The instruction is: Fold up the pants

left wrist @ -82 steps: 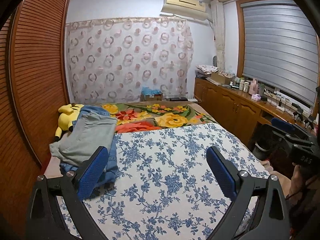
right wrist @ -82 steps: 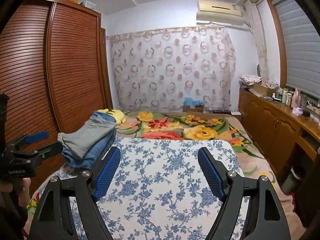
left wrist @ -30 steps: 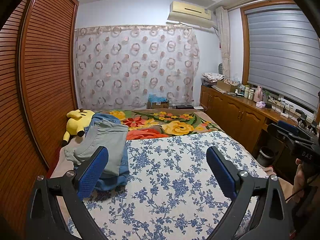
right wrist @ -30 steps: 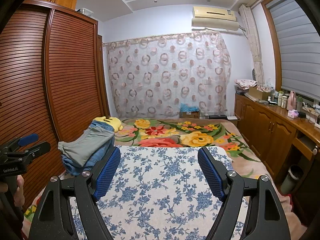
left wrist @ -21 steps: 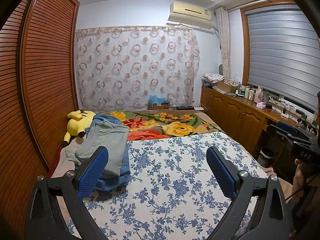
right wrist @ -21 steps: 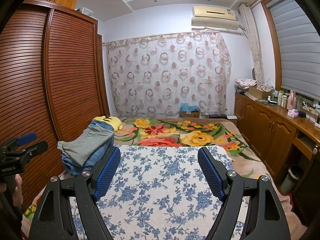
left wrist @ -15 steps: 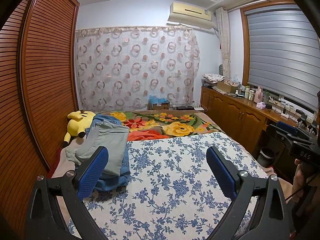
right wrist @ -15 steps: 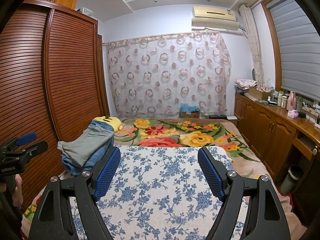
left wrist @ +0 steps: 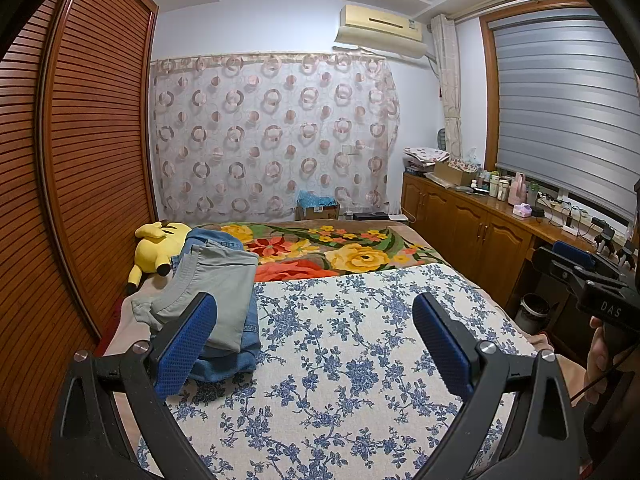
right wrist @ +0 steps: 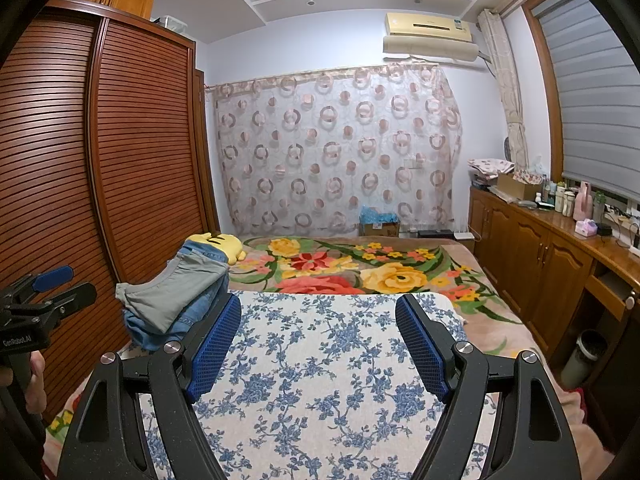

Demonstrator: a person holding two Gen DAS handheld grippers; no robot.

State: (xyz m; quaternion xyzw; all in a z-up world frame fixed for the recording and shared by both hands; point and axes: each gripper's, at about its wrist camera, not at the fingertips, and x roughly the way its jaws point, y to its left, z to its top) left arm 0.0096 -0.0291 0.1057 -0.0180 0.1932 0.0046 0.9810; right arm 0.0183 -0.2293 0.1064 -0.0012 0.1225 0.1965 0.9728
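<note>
Left wrist view: left hand-held gripper (left wrist: 314, 340) and right hand-held gripper (right wrist: 318, 344) gape wide, empty. Folded pants (left wrist: 216, 284) lie beside the plush (left wrist: 160, 246); next, probably fetching another pair.

Slatted glossy wood wardrobe (left wrist: 80, 152); denim jeans (left wrist: 228, 356) under matt grey cloth pants (left wrist: 216, 280); plush toy (left wrist: 160, 248); printed cloth sheet (left wrist: 340, 360).

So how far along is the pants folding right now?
Done: grey pants lie folded on jeans, stacked at the bed's left edge. In hand: nothing; left gripper and right gripper are open over the floral sheet. Left: no unfolded pants visible.
</note>
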